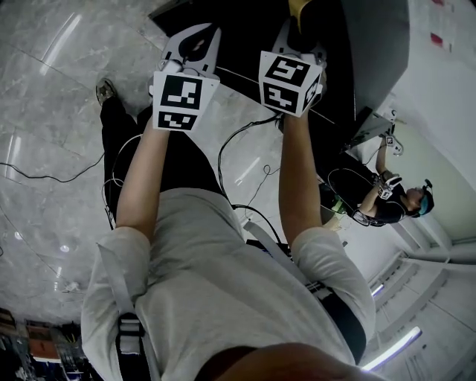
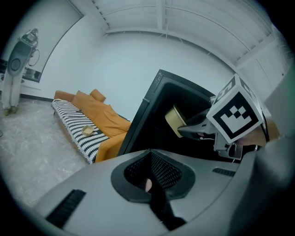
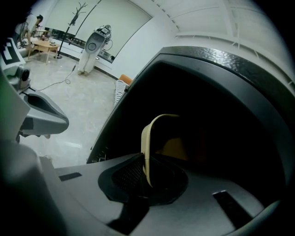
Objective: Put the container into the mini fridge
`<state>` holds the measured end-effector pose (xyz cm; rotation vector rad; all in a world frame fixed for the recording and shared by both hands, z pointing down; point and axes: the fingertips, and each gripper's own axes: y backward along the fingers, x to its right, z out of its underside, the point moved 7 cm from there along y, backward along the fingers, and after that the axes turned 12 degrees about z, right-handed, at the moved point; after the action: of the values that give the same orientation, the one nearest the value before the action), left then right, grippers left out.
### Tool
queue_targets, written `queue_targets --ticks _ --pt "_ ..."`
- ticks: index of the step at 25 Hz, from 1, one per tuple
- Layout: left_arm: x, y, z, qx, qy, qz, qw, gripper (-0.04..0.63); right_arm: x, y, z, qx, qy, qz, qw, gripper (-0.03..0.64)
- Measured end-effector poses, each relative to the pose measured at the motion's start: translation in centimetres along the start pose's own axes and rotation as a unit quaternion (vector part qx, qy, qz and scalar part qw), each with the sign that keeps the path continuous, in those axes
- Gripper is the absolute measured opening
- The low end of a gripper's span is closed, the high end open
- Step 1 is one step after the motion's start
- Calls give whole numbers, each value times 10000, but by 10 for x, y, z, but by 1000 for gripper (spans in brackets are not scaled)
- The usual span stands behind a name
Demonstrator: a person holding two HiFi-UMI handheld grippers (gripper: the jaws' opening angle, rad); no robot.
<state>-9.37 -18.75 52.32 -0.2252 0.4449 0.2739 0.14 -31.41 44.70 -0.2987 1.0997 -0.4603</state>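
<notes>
The cream-coloured container [image 3: 151, 138] stands on edge between the jaws of my right gripper [image 3: 147, 177], which is shut on its rim. It sits within the dark opening of the black mini fridge [image 3: 221, 64]. From the left gripper view the container [image 2: 174, 120] and the right gripper [image 2: 184, 130] show inside the fridge [image 2: 146, 120] mouth. In the head view the right gripper [image 1: 296, 33] reaches into the fridge [image 1: 245, 30], with a bit of yellow container [image 1: 297, 11] above it. My left gripper [image 1: 195, 46] hovers just left of it, outside the fridge, its jaws [image 2: 150, 184] together and empty.
An orange and striped couch [image 2: 87, 122] stands left of the fridge. Cables [image 1: 242, 145] trail over the pale marble floor. Another person [image 1: 383, 197] crouches at the right. A white machine [image 3: 92, 46] stands far off by the wall.
</notes>
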Motion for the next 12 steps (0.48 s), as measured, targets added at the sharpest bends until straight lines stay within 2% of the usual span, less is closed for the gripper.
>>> queue_targets --ticks 8,12 --pt "-4 -2 3 -26 156 23 9999 12 1 -9 4 45 42 339 9994 52" --pt "-5 4 8 -180 309 51 9993 12 3 -11 3 184 60 633 9978 126"
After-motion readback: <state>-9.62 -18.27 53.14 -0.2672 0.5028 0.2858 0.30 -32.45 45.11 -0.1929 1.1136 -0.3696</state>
